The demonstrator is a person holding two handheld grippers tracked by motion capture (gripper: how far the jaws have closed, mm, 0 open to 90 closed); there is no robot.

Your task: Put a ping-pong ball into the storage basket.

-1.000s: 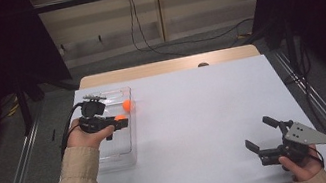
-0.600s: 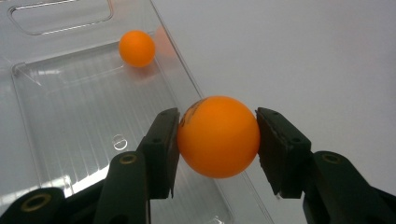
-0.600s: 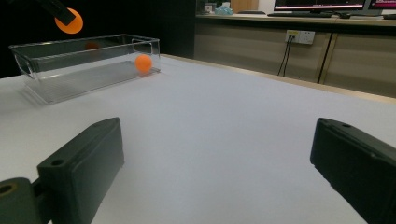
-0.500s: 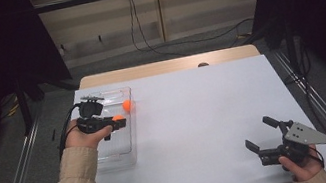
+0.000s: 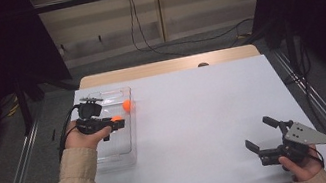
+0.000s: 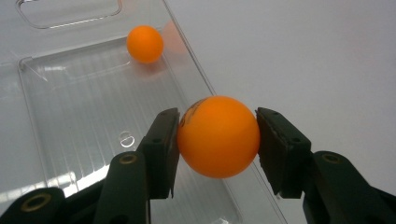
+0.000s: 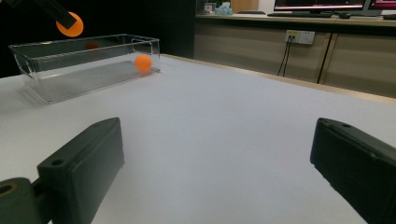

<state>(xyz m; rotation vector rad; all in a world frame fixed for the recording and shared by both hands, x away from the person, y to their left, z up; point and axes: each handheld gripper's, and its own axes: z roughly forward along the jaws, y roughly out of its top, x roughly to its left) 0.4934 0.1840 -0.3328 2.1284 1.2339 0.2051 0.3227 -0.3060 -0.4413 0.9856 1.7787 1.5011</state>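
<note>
Orange ball [image 6: 218, 136] — clamped between left hand-held gripper [image 6: 218, 140] pads | above clear bin [image 6: 70, 116]

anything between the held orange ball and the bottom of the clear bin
Nothing visible. The left hand-held gripper holds the orange ball above the clear bin, near its right wall; a second ball rests at the far end.
</note>
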